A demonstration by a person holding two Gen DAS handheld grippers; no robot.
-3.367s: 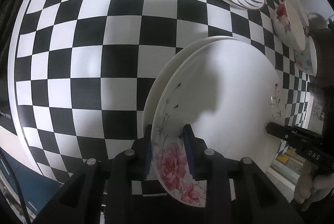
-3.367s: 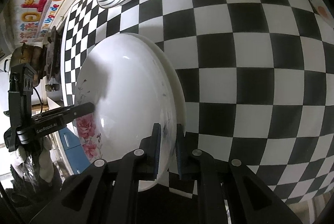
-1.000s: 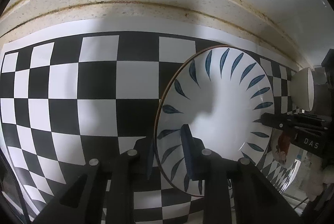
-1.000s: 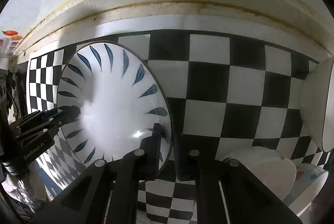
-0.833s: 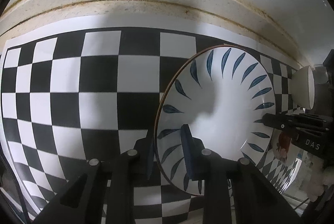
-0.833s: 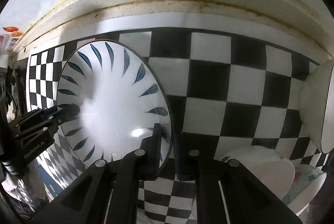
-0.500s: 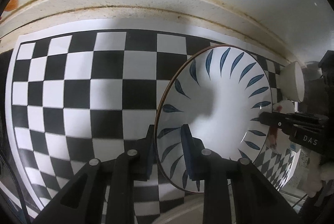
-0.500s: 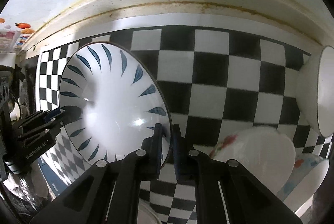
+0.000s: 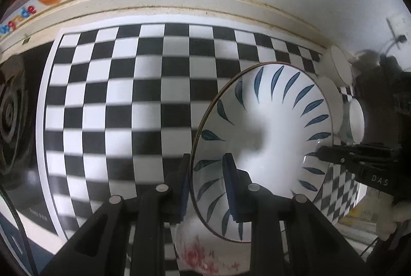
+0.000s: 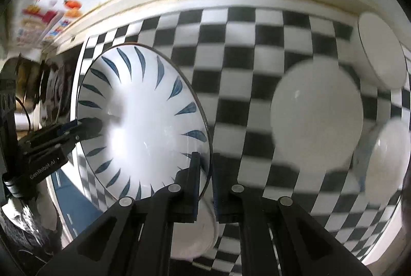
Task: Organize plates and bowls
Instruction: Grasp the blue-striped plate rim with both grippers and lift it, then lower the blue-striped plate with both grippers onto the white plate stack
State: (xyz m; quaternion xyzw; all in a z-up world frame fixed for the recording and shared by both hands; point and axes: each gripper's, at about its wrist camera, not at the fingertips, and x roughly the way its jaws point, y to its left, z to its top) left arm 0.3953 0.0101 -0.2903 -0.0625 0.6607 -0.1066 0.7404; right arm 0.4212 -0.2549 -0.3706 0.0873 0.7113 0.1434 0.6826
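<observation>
A white plate with blue leaf marks [image 9: 269,127] is held between both grippers above the checkered mat [image 9: 115,109]. My left gripper [image 9: 205,173] is shut on its left rim. My right gripper [image 10: 205,173] is shut on its right rim, where the plate [image 10: 143,121] fills the left half of the right wrist view. Below the held plate lies the floral plate stack [image 9: 205,253], also seen as a white rim in the right wrist view [image 10: 195,237]. Each gripper shows in the other's view.
Several white bowls stand at the right: a large one [image 10: 318,116], one tipped at the back [image 10: 380,49] and one at the edge [image 10: 388,157]. A cream ledge and wall [image 9: 179,1] run behind the mat. A stove burner [image 9: 10,111] lies at the left.
Both grippers have lifted the blue-leaf plate and drawn it back from the wall. More of the mat shows, and the floral plate stack has come into view below.
</observation>
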